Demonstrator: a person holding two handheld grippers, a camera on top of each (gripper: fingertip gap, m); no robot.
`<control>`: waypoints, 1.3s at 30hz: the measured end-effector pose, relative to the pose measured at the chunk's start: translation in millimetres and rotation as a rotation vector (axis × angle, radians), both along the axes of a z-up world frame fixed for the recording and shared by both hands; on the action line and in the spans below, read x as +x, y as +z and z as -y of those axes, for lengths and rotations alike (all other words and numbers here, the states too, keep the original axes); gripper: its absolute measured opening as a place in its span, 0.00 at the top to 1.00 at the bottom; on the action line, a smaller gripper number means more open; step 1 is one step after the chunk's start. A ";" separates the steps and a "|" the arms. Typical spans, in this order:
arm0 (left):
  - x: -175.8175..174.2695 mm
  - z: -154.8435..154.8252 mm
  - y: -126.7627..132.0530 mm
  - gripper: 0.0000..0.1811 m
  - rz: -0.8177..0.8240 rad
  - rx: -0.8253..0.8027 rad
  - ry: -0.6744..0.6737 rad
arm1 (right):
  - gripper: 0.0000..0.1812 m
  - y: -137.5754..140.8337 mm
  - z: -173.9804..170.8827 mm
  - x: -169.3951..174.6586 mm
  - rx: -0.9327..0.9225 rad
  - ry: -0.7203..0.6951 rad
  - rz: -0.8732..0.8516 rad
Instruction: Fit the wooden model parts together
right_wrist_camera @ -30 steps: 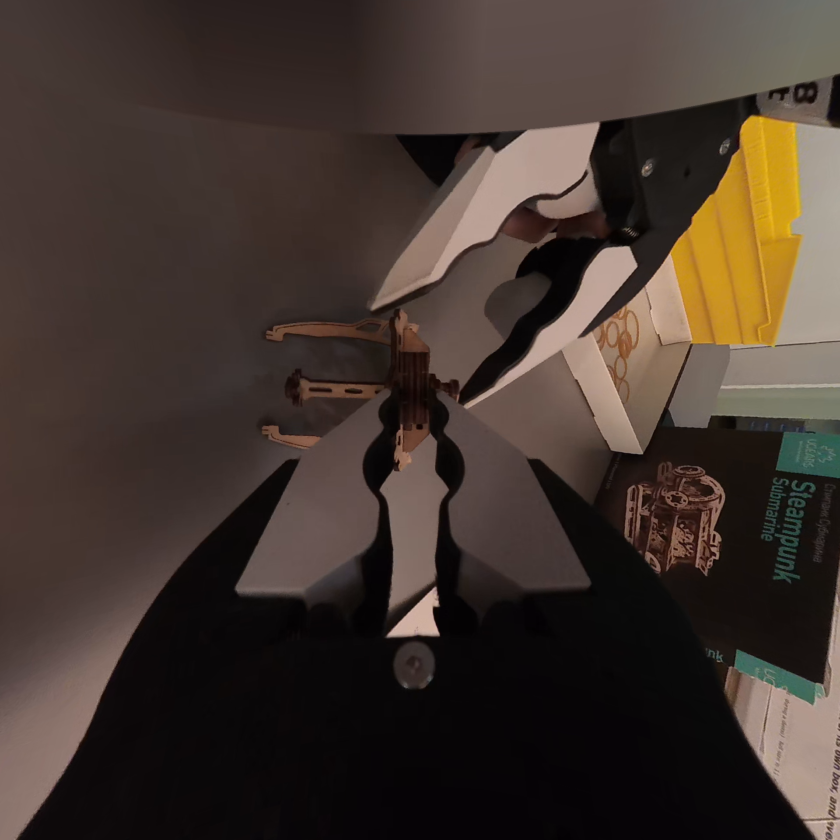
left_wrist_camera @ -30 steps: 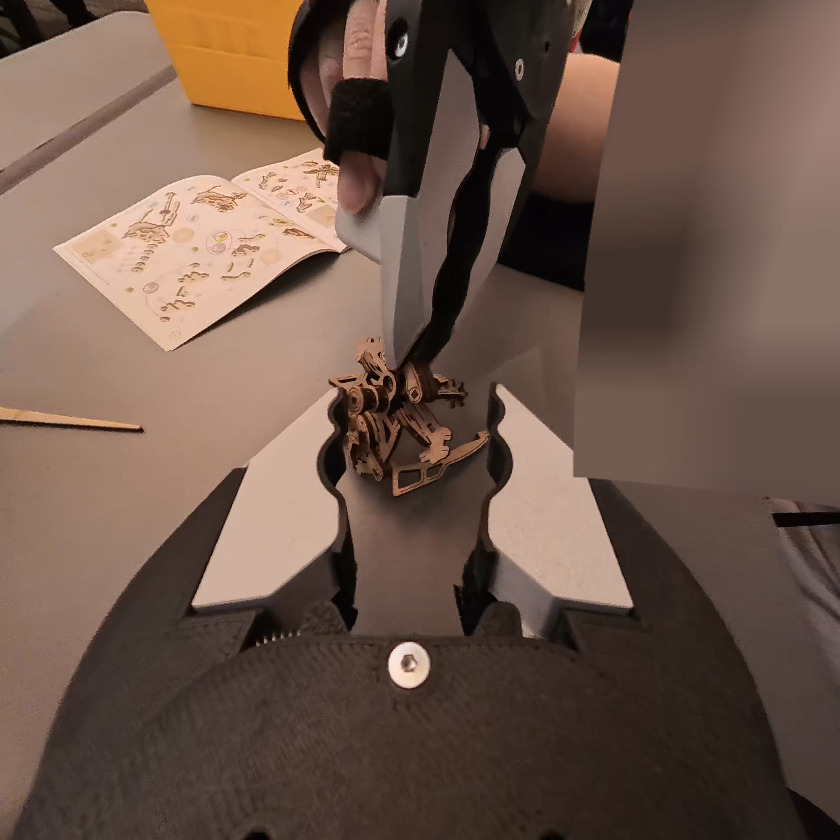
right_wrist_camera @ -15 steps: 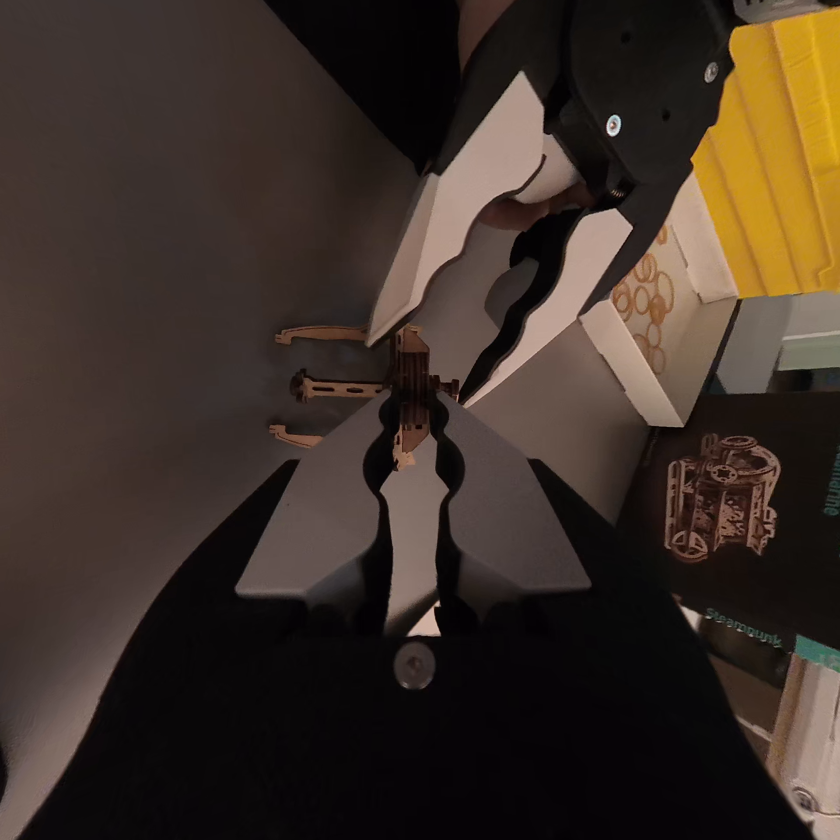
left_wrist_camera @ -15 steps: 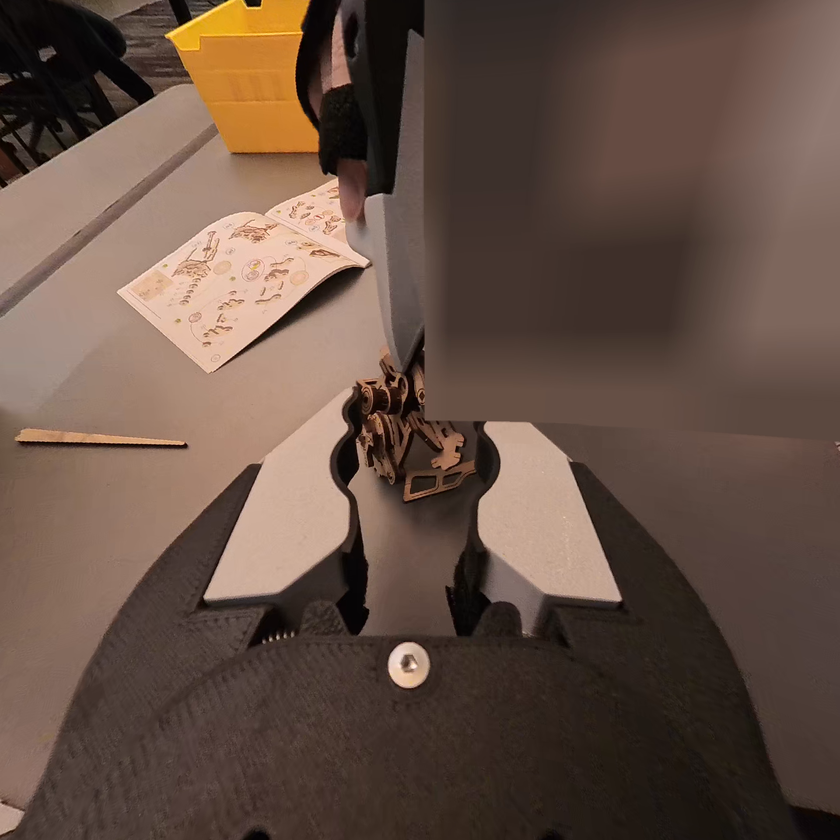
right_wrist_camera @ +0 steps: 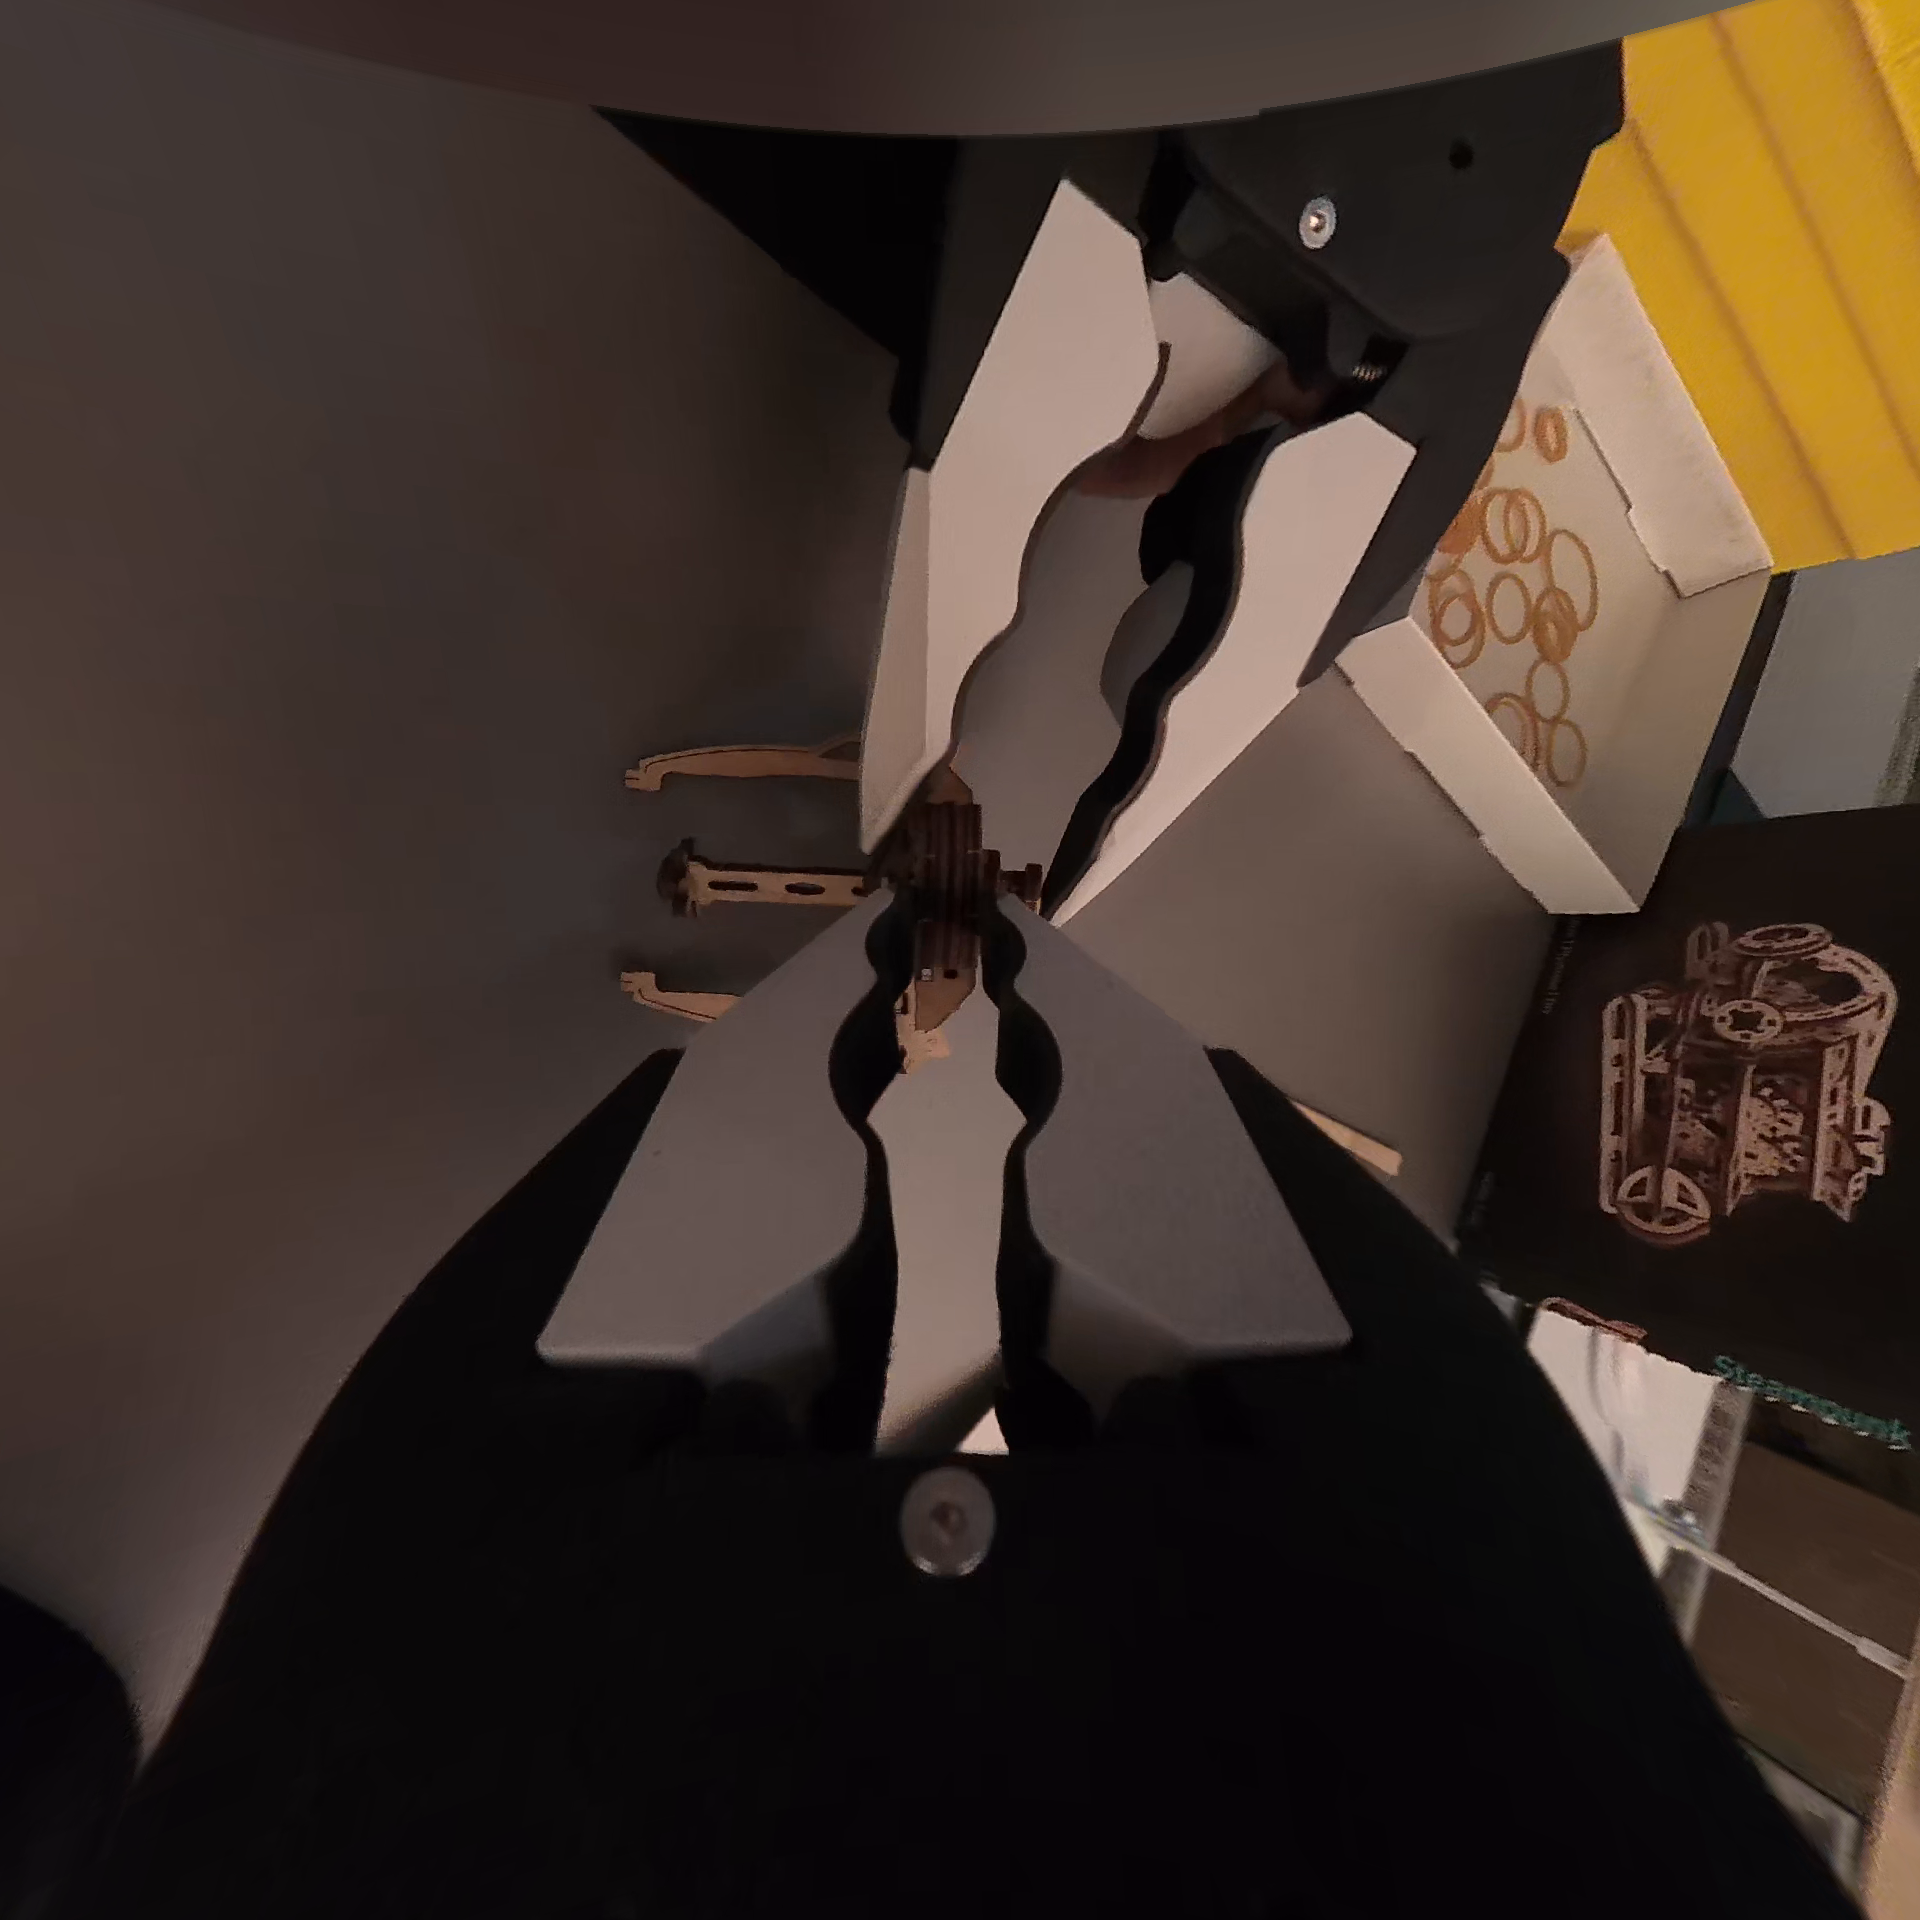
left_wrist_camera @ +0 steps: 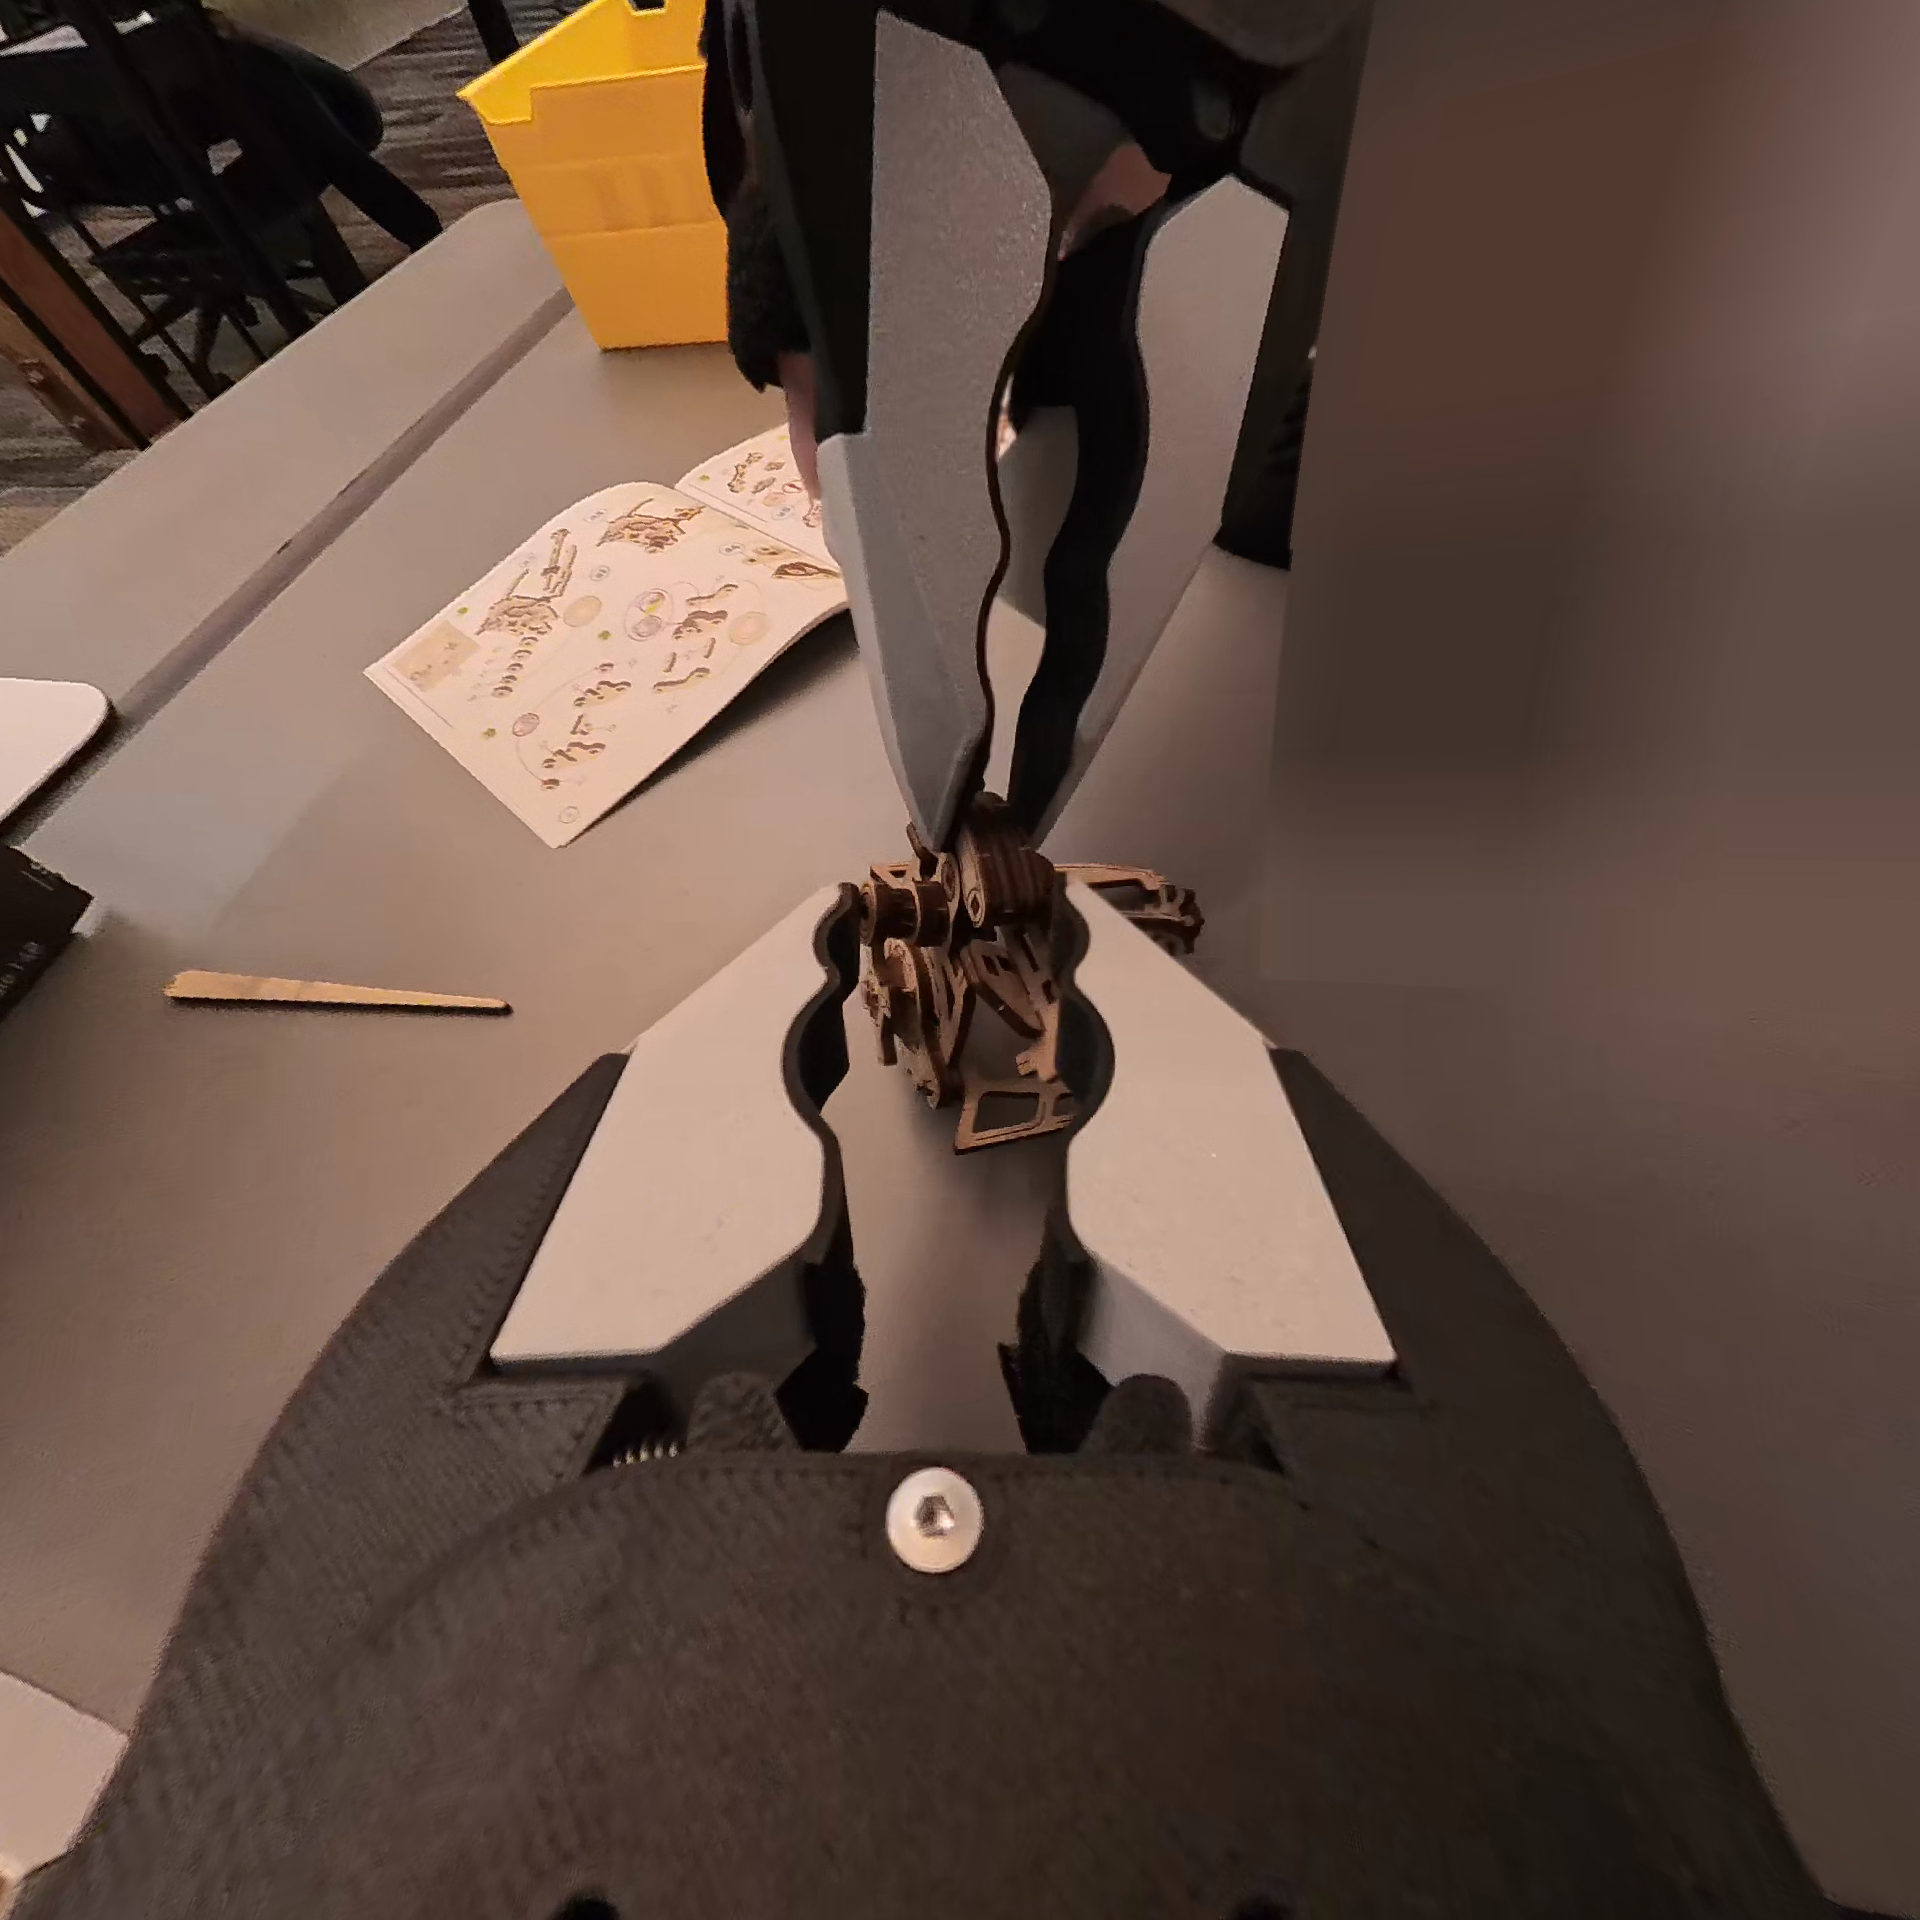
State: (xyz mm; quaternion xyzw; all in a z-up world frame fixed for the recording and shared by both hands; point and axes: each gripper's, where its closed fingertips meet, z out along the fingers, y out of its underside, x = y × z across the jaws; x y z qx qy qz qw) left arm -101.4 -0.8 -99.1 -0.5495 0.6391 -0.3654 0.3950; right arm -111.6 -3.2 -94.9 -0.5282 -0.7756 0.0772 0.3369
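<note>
A small brown wooden model stands on the grey table. My right gripper comes down from above and is shut on the model's top. In the right wrist view the model sits pinched between my right gripper's tips, and thin wooden arms stick out from it to the left. My left gripper is level with the table, closed in on the model's two sides with its tips touching it. It also shows in the right wrist view.
An open instruction booklet and a yellow bin lie beyond the model. A flat wooden stick lies to the left. A white box of rubber bands and a dark product box stand near the right gripper. My left and right fingertips are right by each other.
My left gripper's jaws have narrowed step by step around the model and moved in closer. My right gripper has kept its hold on the model's top.
</note>
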 end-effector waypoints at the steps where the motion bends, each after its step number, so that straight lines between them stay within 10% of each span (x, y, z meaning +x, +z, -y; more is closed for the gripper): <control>1: 0.4 -0.4 -0.1 0.82 0.002 0.001 0.000 | 0.94 -0.1 -0.1 0.5 -0.023 -0.007 0.000; 12: -2.8 -4.6 5.4 0.76 0.000 -0.235 -0.002 | 0.94 2.3 -9.4 -4.2 -0.188 -0.024 0.031; 23: -8.9 -20.0 22.4 0.93 0.087 -0.368 -0.041 | 0.94 -1.4 -27.3 -7.5 -0.312 -0.071 0.079; 27: -10.5 -34.1 17.4 0.78 0.060 -0.317 0.008 | 0.94 -2.3 -33.1 -9.4 -0.288 -0.029 0.079; 39: -16.8 -32.1 14.1 0.85 -0.053 0.112 -0.002 | 0.94 -2.5 -39.1 -12.1 -0.255 -0.049 0.055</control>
